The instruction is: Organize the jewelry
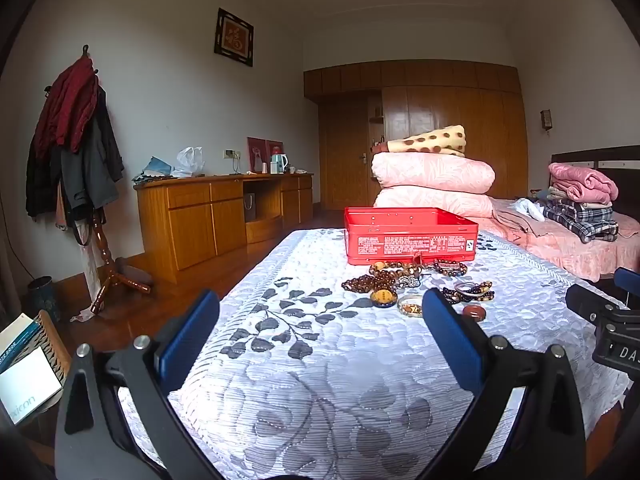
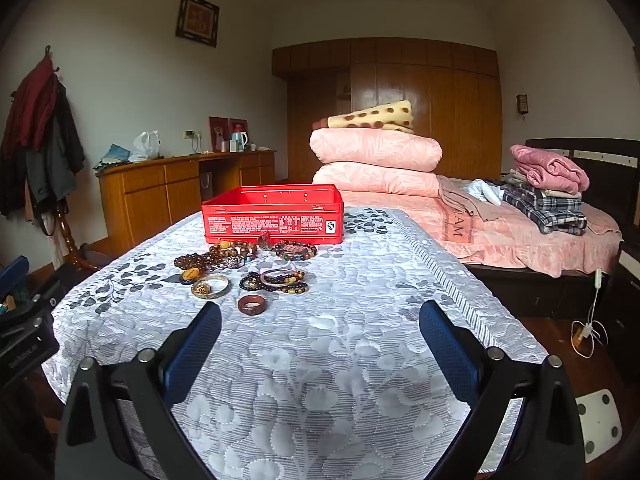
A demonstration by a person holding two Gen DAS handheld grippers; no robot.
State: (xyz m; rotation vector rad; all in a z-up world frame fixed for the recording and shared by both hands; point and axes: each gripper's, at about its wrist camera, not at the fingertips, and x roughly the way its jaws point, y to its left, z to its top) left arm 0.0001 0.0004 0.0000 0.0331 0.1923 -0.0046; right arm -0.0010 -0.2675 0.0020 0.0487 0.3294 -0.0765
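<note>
Across the frame's middle, on a quilted table cover (image 2: 320,360): beaded bracelets (image 2: 224,256) and rings heaped loose before an open red tin (image 2: 274,216); none visibly inside; sorting seemingly unstarted; left gripper (image 1: 320,320) and right gripper (image 2: 320,328) spread wide, empty, short of the heap.

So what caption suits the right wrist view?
Open right tool hovers over quilted table, facing bracelets before a red tin.

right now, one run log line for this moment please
phase: start | left gripper: open, empty | right gripper: open, empty | jewelry: loose on quilt in front of red box | box: lid off
</note>
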